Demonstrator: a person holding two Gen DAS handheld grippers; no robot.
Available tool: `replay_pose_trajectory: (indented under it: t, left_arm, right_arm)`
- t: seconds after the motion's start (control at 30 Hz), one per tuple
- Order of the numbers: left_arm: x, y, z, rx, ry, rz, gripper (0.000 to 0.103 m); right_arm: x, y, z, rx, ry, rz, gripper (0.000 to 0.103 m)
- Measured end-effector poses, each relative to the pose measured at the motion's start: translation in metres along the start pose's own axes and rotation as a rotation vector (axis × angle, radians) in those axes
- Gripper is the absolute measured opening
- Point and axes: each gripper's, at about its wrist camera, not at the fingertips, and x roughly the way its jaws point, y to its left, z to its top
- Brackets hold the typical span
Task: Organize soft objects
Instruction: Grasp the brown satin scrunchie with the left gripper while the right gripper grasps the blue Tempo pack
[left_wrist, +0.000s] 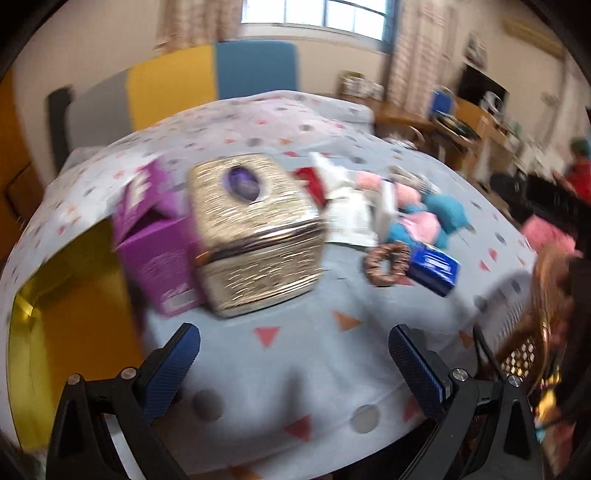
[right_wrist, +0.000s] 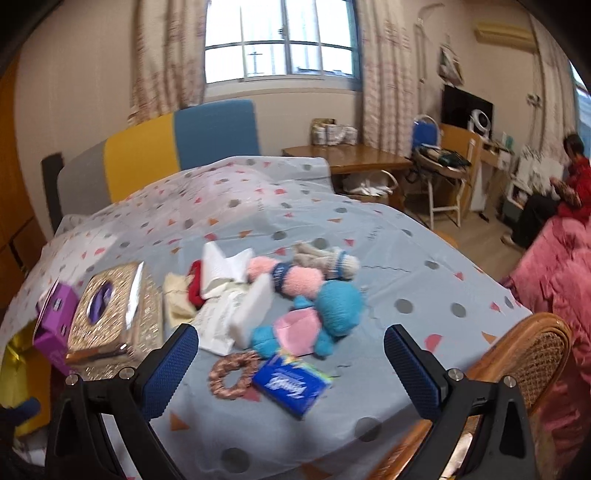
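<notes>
Plainly, both sets of jaws stand wide apart and hold nothing. The left gripper (left_wrist: 293, 354) hovers over the patterned sheet (left_wrist: 295, 376) that covers the bed, its blue pads (left_wrist: 170, 369) framing bare fabric with triangles and grey dots. Just beyond it sits a gold embossed tissue box (left_wrist: 258, 236) with a purple oval opening on top, and touching its left side is an open purple carton (left_wrist: 155, 254). To the right of the gold box lies the heap of soft things, blurred in this view.

The right gripper (right_wrist: 291, 356) hangs over the same sheet (right_wrist: 406, 258), nearer the heap. Between its pads lie a brown braided scrunchie (right_wrist: 231, 374) and, just beside it, a blue tissue packet (right_wrist: 291, 384). Behind those rests a blue and pink plush toy (right_wrist: 321, 317), and against its left side a white block (right_wrist: 253, 314) leans on a white printed pouch (right_wrist: 214, 321). Further back lie a pink fluffy toy (right_wrist: 295, 277) with a dark band, a grey and white knitted piece (right_wrist: 328, 258), a folded white cloth (right_wrist: 221, 269), a red item (right_wrist: 194, 288) and a cream cloth (right_wrist: 177, 299), all crowded together. The gold box and purple carton sit at the left edge of the right wrist view.

A rattan chair (right_wrist: 532, 354) stands against the near right corner of the bed. A person in red (right_wrist: 572, 177) sits across the room.
</notes>
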Motion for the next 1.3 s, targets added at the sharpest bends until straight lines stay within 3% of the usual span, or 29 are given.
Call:
replay_pose_trajectory:
  t: [0.07,0.17,0.23,0.3,0.47,0.73,0.87,0.93,1.0,1.3]
  left_arm:
    - [0.006,-0.017,0.008,0.07,-0.005,-0.035,0.103]
    - [0.025,-0.038,0.023,0.126,0.041,-0.127,0.098]
    - [0.04,-0.05,0.031,0.156,0.069,-0.148,0.094]
    - [0.056,-0.062,0.036,0.177,0.102,-0.182,0.079]
    - [0.091,-0.085,0.042,0.222,0.176,-0.237,0.06]
    - [0.151,-0.093,0.049,0.219,0.253,-0.213,0.061]
    - [0.172,-0.096,0.055,0.222,0.265,-0.212,0.061]
    - [0.173,-0.096,0.056,0.225,0.236,-0.229,0.055]
    - [0.172,-0.095,0.057,0.227,0.227,-0.262,0.02]
    - [0.15,-0.082,0.043,0.195,0.223,-0.315,0.016]
  right_arm:
    - [-0.002,-0.018,0.005,0.035,-0.001,-0.019,0.103]
    - [-0.008,-0.041,0.009,0.055,-0.023,-0.058,0.103]
    - [-0.01,-0.054,0.011,0.074,-0.03,-0.071,0.103]
    - [-0.012,-0.066,0.011,0.096,-0.032,-0.077,0.103]
    - [-0.008,-0.081,0.006,0.115,-0.015,-0.081,0.103]
    - [0.0,-0.081,0.001,0.104,0.011,-0.05,0.103]
    - [0.006,-0.078,0.003,0.078,0.03,-0.019,0.103]
    - [0.009,-0.077,0.004,0.063,0.044,0.007,0.103]
    - [0.017,-0.074,0.007,0.019,0.079,0.051,0.103]
    - [0.073,-0.028,0.006,-0.336,0.401,0.288,0.103]
